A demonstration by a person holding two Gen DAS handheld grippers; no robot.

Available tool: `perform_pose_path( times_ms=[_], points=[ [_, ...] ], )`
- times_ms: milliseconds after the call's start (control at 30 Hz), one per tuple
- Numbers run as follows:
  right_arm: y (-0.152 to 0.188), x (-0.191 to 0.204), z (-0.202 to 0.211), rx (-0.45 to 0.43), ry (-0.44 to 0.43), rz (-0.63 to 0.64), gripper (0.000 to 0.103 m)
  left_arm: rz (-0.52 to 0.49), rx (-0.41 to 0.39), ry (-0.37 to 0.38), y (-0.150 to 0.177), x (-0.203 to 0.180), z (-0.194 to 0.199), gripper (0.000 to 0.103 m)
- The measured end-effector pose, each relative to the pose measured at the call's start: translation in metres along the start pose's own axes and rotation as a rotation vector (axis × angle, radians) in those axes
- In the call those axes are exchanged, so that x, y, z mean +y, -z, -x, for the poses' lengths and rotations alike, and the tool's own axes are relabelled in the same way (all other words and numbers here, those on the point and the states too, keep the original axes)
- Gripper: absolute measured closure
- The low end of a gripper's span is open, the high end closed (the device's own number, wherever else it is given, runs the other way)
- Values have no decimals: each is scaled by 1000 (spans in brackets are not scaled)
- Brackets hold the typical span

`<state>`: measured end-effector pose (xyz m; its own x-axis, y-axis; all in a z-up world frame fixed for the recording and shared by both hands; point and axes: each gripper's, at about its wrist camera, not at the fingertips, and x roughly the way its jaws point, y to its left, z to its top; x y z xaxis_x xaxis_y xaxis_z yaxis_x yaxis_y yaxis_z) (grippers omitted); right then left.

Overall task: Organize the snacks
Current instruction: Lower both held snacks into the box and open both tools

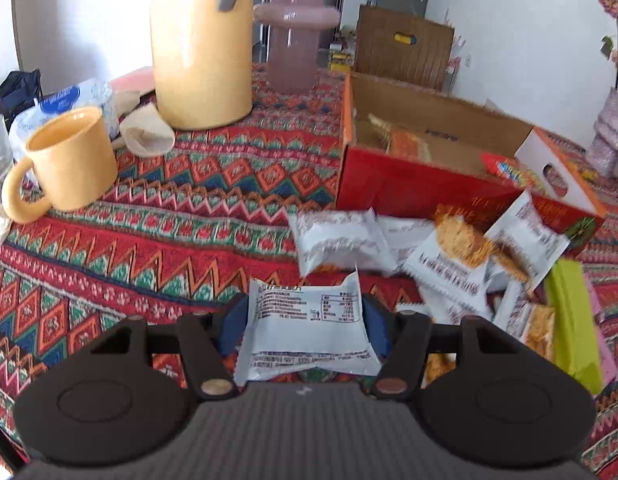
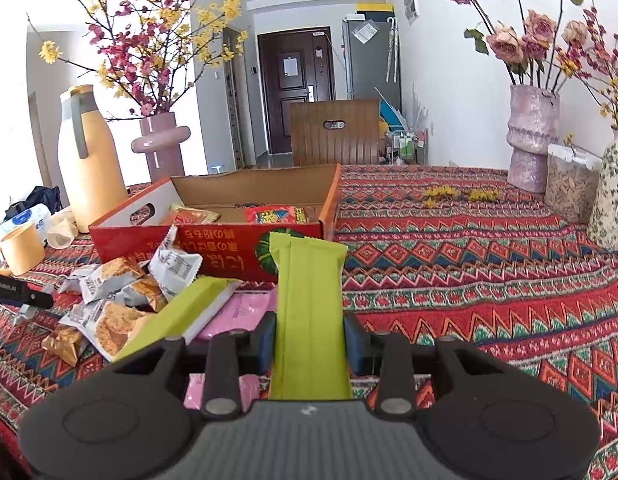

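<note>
while both grippers are loaded, you want to carry each snack over the box wall before letting go, so lift clear of the pile first and don't drag the loose packets along. your left gripper is clamped on a white packet, label side up, its blue pads pressing the packet's two side edges; the packet sits square between the jaws, upper edge poking out beyond the tips and lower edge back toward the camera. keep that squeeze gentle, it's a puffy bag and looks easy to crush. your right gripper is clenched on a green bar, the bar running lengthways between the pads and sticking far out ahead, its far end over the box's front wall. by my read, tip it in end first. the box is open, a few snacks already inside, and lies ahead of both grippers; the pile lies just in front of it on the cloth.
</note>
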<state>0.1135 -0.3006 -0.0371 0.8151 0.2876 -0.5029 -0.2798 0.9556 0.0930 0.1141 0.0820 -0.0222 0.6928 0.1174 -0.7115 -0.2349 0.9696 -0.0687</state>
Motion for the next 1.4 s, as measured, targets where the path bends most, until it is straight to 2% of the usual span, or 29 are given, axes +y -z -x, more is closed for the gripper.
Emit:
perform_pose_path(
  times_ms=[233, 533, 867, 1033, 1167, 1400],
  points=[
    [-24, 16, -9, -33, -26, 61, 69, -23, -103, 35, -28, -15, 19, 41],
    [-64, 42, -41, -83, -66, 115, 69, -49, -196, 74, -72, -45, 16, 41],
    [-111, 52, -95, -122, -71, 117, 69, -64, -246, 111, -114, -76, -17, 42],
    [-122, 58, -131, -125, -62, 83, 69, -45, -304, 82, -121, -83, -44, 42],
    [-119, 57, -161, -100, -51, 40, 69, -35, -291, 59, -122, -85, -70, 42],
    [-114, 56, -176, -68, -49, 44, 69, -34, -258, 64, -117, -80, -89, 42]
  ],
)
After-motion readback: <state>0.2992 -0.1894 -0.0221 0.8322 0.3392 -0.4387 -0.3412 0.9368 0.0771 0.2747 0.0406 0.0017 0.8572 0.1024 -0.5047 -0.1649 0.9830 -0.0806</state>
